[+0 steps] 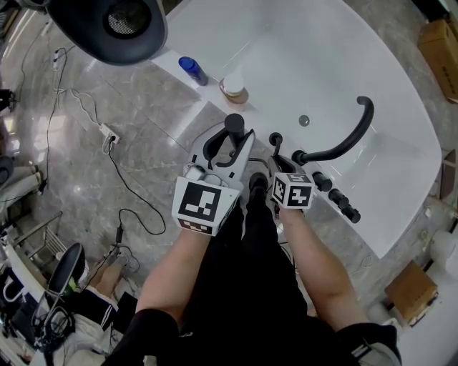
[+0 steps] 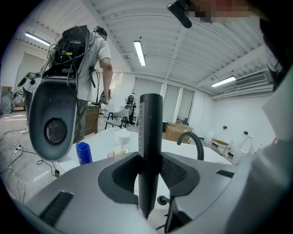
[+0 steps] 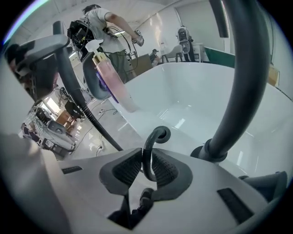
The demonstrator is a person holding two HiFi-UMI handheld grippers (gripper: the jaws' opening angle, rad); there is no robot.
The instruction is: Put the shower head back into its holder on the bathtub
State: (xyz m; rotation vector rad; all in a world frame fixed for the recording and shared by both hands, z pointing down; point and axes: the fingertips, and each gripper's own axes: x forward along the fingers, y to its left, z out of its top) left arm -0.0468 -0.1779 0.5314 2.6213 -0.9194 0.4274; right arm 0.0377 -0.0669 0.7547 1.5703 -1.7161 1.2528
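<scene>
The shower head [image 1: 234, 129] is a slim black wand that stands upright over the bathtub's [image 1: 401, 164] near rim. My left gripper [image 1: 232, 148] is shut on it, and in the left gripper view the wand [image 2: 150, 146] rises between both pads of that gripper [image 2: 150, 171]. Its black hose [image 3: 80, 103] trails down to the floor. The holder [image 1: 275, 139], a small curved black arm ending in a ring, stands on the rim just right of the wand. My right gripper [image 1: 276, 159] is shut on the holder's curved stem [image 3: 153, 144], both pads of that gripper [image 3: 147, 169] against it.
A black arched faucet spout [image 1: 351, 139] and a row of black knobs [image 1: 336, 194] stand on the rim to the right. A blue bottle [image 1: 193, 70] and a pump bottle [image 1: 233, 87] sit on the far ledge. A dark dish-shaped device [image 1: 122, 21] hangs at upper left, with cables [image 1: 107, 136] on the floor.
</scene>
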